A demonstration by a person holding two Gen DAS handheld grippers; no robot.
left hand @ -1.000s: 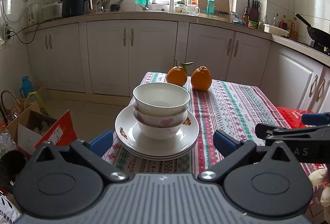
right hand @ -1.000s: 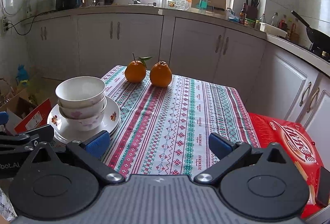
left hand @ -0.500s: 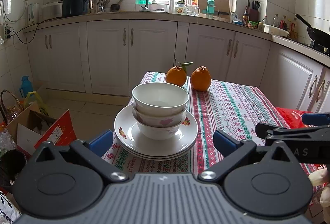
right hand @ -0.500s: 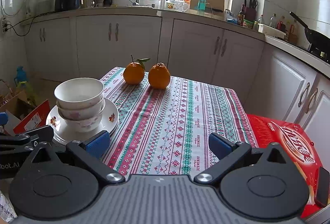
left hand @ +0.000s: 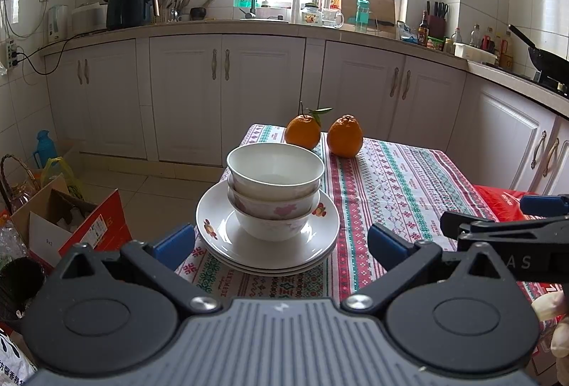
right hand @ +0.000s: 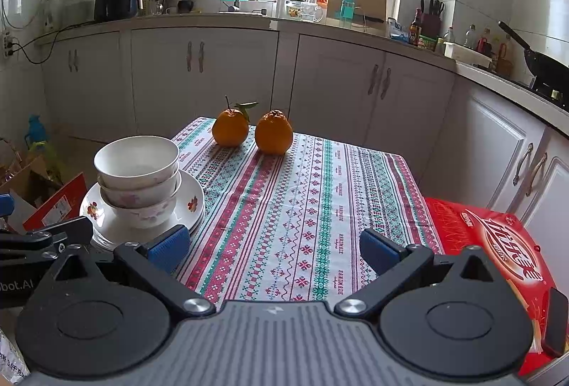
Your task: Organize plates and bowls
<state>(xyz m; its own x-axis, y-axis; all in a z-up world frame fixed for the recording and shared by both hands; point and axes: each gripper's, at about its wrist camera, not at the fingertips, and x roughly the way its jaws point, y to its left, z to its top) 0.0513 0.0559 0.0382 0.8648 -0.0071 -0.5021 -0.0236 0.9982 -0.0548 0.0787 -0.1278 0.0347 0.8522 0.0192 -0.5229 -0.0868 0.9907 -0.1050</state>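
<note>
Three white bowls with pink flower prints are nested on a stack of white plates at the near left of the patterned tablecloth. My left gripper is open, just short of the stack, its blue pads either side of the near plate rim and apart from it. The right gripper is open over bare cloth to the right of the stack, nothing between its fingers. Each gripper's side shows at the edge of the other's view.
Two oranges stand at the table's far edge. A red snack box lies beside the table's right edge. Cardboard boxes and bags clutter the floor at left. White kitchen cabinets run behind.
Both grippers have drifted slightly; the stack and oranges shift a little in view. Both stay open and nothing has been taken hold of.
</note>
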